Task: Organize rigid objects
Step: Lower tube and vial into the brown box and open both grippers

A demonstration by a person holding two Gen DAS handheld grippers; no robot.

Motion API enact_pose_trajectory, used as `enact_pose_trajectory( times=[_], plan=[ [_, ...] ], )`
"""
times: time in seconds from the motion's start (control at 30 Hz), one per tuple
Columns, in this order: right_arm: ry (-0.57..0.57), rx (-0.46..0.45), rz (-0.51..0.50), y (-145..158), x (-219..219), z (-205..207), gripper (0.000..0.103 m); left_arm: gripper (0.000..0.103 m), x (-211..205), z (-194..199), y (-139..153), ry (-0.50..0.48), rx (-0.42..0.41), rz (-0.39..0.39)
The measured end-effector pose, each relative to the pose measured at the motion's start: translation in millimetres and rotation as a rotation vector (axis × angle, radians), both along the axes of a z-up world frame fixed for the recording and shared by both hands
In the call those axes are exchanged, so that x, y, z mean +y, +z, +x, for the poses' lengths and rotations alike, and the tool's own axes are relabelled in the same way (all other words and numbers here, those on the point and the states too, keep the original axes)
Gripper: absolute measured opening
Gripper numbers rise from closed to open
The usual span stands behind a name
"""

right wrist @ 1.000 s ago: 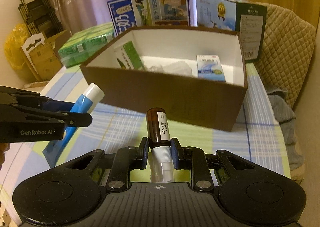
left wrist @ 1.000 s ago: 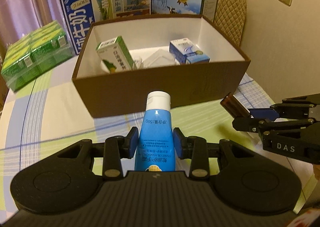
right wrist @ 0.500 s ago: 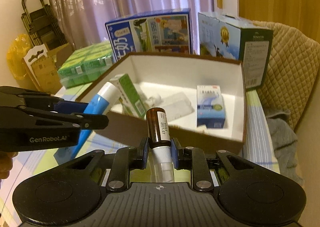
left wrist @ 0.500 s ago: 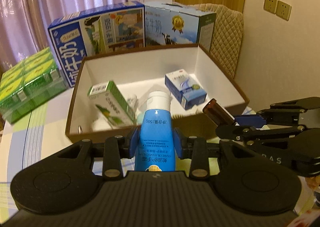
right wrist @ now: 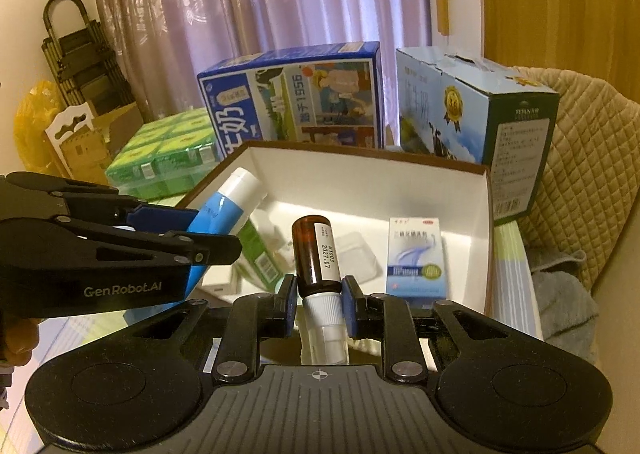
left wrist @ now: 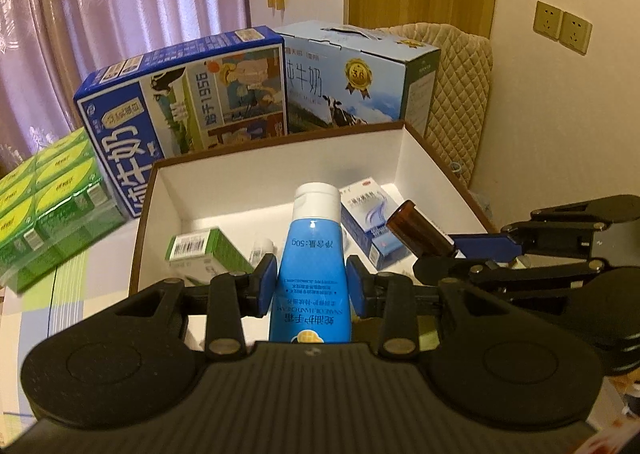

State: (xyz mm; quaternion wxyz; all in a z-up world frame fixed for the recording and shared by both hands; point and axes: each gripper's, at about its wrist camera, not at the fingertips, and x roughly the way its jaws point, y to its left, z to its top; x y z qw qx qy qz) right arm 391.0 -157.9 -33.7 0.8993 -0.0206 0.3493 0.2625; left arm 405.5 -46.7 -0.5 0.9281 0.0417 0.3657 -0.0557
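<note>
My left gripper [left wrist: 311,286] is shut on a blue hand-cream tube [left wrist: 312,254] with a white cap, held above the near part of the brown box [left wrist: 280,142]. The right gripper [right wrist: 319,300] is shut on a brown glass bottle [right wrist: 316,250] by its white cap end, also over the box. Each gripper shows in the other view: the right gripper [left wrist: 460,250] beside the tube, the left gripper [right wrist: 200,230] to the left of the bottle. Inside the white-lined box [right wrist: 486,238] lie a green carton [left wrist: 204,254], a blue-and-white medicine box [right wrist: 416,254] and a clear plastic blister [right wrist: 356,254].
Two tall milk cartons [left wrist: 188,106] [left wrist: 348,82] stand right behind the box. A shrink-wrapped pack of green cartons [left wrist: 44,198] sits to its left. A quilted chair back [right wrist: 584,158] and a wall with sockets [left wrist: 562,26] lie to the right. The table carries a checked cloth [left wrist: 72,294].
Both grippers rose and moved forward together, from in front of the box's near wall to over its inside. Tube and bottle stayed gripped.
</note>
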Motion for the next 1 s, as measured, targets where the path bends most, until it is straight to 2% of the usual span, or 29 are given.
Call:
enact_pose_trajectory(
  times=[0.5, 1.0],
  plan=[
    [-0.039, 0.034, 0.028, -6, -2, 65, 0.020, 0.032, 6, 66, -8, 0.028, 0.024, 0.002],
    [-0.070, 0.128, 0.022, -43, 9, 128, 0.020, 0.032, 16, 127, -45, 0.052, 0.116, 0.018]
  ],
)
